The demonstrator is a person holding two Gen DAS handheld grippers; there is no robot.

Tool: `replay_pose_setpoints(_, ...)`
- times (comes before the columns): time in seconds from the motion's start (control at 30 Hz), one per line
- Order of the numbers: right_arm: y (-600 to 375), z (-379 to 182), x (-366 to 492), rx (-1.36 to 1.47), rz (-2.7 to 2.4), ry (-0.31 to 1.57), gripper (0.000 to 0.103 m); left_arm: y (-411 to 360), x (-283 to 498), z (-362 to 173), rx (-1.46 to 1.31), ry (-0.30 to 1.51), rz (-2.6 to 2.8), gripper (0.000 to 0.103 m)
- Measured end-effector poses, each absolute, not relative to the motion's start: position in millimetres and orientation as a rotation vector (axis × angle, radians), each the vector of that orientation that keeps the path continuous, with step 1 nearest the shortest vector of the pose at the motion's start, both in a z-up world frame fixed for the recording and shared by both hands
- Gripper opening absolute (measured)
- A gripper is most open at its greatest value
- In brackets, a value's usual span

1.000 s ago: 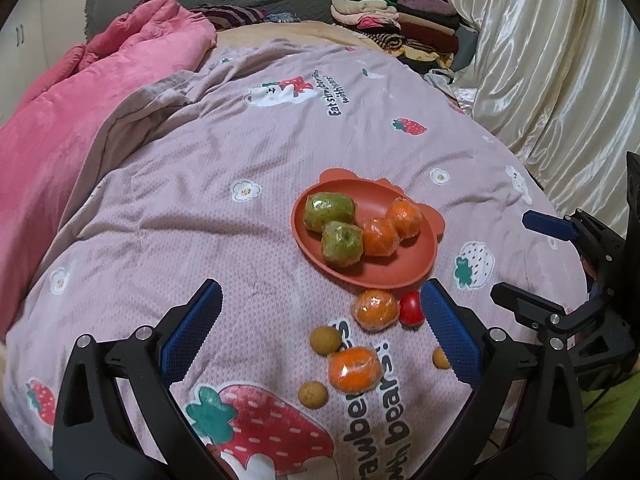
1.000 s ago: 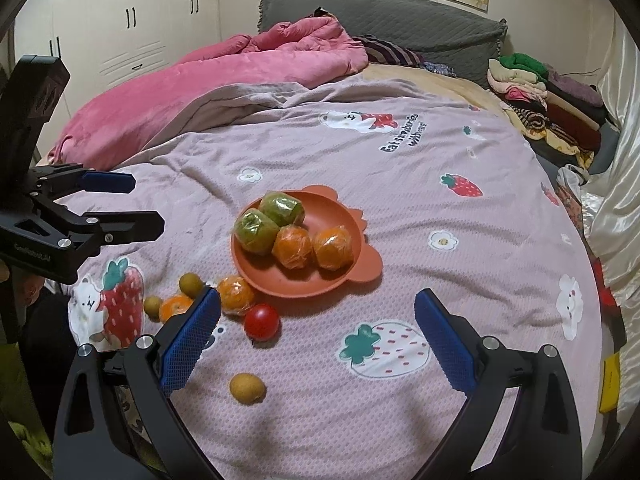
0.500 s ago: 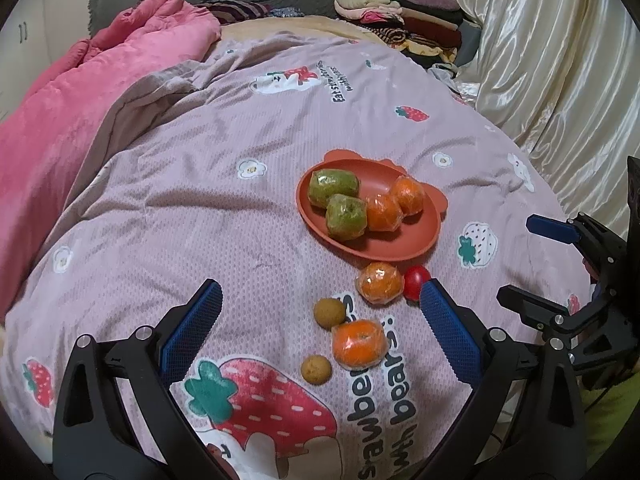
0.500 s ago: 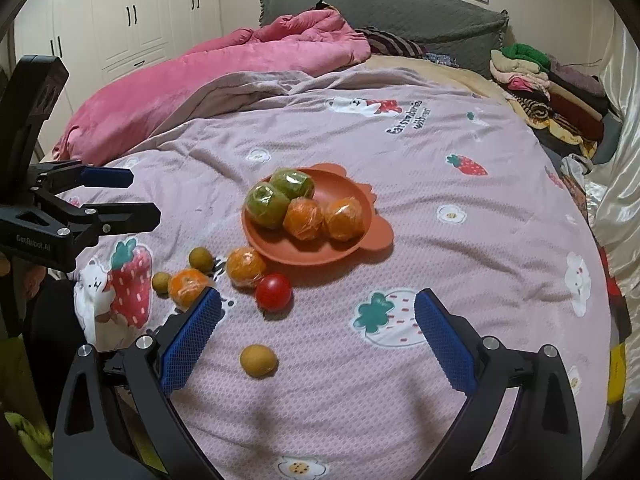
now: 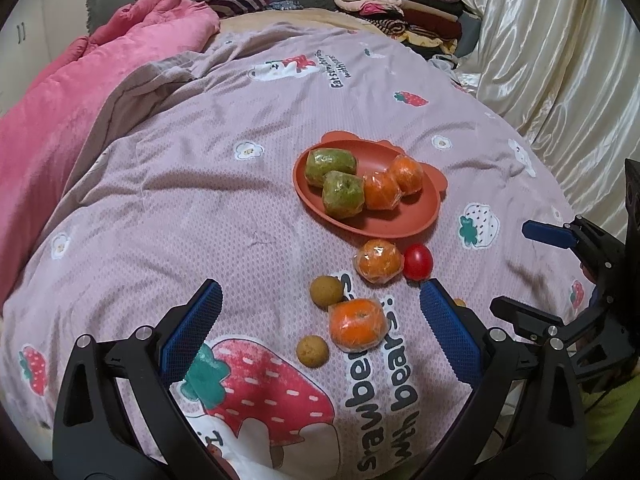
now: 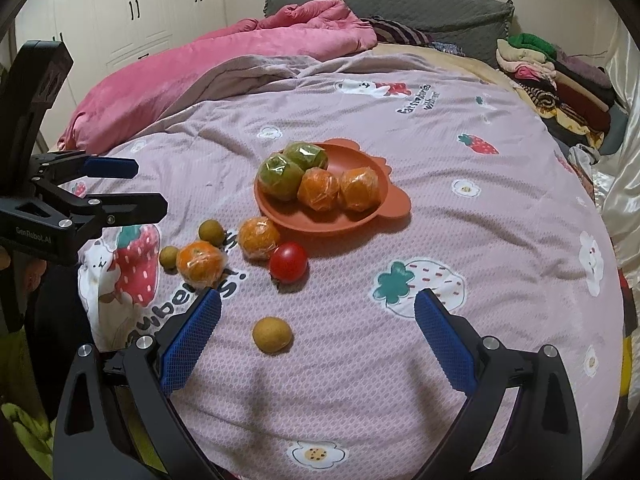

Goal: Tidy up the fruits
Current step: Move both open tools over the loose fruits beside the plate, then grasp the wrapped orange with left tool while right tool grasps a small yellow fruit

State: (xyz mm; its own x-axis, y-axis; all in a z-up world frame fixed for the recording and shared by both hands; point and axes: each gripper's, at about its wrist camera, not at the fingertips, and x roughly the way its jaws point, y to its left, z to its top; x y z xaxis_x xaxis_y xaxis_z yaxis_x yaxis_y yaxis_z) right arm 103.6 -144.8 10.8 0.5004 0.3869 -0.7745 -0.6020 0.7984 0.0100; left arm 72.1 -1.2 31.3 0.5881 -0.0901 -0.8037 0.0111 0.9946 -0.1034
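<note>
Left hand-held gripper [image 5: 320, 328] — jaws spread wide, empty, poised over the bed's quilt [image 5: 200, 208]. Between its fingers lay a film-wrapped orange [image 5: 357, 323], with two small tan longan-like fruits, one just ahead of the orange [image 5: 327, 290] and one just to its left [image 5: 312, 351]. Further ahead sat a second wrapped orange [image 5: 378, 261] touching a red tomato [image 5: 418, 261], and beyond them the terracotta plate [image 5: 400, 224] holding two wrapped green fruits [image 5: 330, 166] and two wrapped oranges [image 5: 406, 174].

Right hand-held gripper [image 6: 318, 334] — likewise wide open and empty. A lone tan fruit [image 6: 272, 335] lay between its fingers, toward the left one; the tomato sat ahead and the plate beyond it.

Handling, as judged: the wrapped oranges looked light and firm, though the film seemed slippery and loose — best taken across the widest part, with a squeeze firm enough to reach fruit rather than film. The tomato appeared smooth, thin-skinned and easily bruised, calling for a gentle squeeze. The small tan fruits would roll on the soft quilt; a low, centred closure suited them.

Writing: the quilt print read partly "...awber... with bears!" near the left hand-held gripper. The left unit's body, seen in the right wrist view, bore "GenRobot.AI".
</note>
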Motion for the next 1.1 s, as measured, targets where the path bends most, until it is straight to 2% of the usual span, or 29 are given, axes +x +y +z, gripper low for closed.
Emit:
replay_pose_setpoints(0.9, -136.1, -14.8, 93.9, -0.294, 0.679, 0.896, 0.095, -18.3, 70.0, 0.2, -0.063, 1.008, -0.097, 0.093)
replay_pose_setpoints(1.03, -133.3, -20.2, 93.0, -0.308, 0.696, 0.914, 0.081, -21.6, 71.2, -6.2, -0.053, 1.021, -0.116, 0.093)
replay_pose_setpoints(1.1, -132.1, -23.0, 92.8, -0.314, 0.701, 0.922, 0.078, -21.8, 72.4, -9.1, -0.053, 1.027, -0.122, 0.093)
